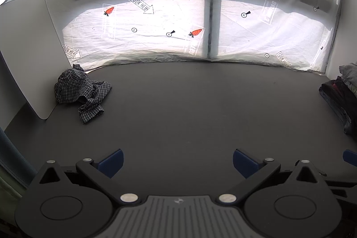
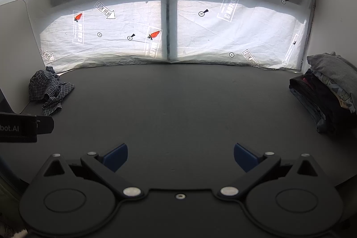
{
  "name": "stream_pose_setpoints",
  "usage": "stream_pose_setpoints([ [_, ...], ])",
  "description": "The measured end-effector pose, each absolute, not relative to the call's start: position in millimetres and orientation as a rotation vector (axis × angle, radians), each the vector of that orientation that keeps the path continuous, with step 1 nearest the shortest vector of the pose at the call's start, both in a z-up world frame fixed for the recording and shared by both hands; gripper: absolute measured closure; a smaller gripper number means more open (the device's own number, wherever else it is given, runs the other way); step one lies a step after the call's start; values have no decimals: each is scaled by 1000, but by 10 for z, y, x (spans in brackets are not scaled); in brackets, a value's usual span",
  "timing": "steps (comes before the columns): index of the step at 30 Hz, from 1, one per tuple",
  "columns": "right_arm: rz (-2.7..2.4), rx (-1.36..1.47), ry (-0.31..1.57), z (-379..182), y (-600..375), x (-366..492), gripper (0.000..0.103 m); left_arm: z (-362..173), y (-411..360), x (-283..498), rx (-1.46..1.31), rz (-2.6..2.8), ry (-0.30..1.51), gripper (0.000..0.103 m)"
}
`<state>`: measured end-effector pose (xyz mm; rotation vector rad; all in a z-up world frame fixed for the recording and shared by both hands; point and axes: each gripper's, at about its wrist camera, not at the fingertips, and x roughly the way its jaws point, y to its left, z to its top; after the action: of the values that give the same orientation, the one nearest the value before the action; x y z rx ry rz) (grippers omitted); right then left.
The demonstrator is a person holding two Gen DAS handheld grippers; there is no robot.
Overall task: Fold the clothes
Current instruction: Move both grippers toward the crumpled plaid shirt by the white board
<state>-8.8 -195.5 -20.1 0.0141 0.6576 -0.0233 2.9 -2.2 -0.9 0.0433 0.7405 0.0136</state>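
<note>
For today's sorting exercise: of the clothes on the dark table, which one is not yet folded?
The checked shirt at the far left, beside the leaning white board. It lies crumpled in a heap, while the other clothes sit folded in a stack at the right edge.

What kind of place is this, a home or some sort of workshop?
Probably a makeshift recording booth, not a home: a bare dark table, a printed plastic sheet taped over the window, one crumpled checked shirt, and a stack of folded clothes at the right.

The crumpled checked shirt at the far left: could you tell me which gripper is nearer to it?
Left. The left gripper sits nearer the checked shirt; the right gripper is farther right.
</note>
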Motion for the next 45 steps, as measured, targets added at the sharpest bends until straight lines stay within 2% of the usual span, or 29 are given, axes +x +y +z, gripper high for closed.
stream_pose_setpoints([
  [31,-50,21,643,-217,-1985,-167,0,37,-162,-33,60,-11,737,0],
  [45,-91,28,660,-257,-2016,-204,0,-75,-204,-19,100,-27,789,0],
])
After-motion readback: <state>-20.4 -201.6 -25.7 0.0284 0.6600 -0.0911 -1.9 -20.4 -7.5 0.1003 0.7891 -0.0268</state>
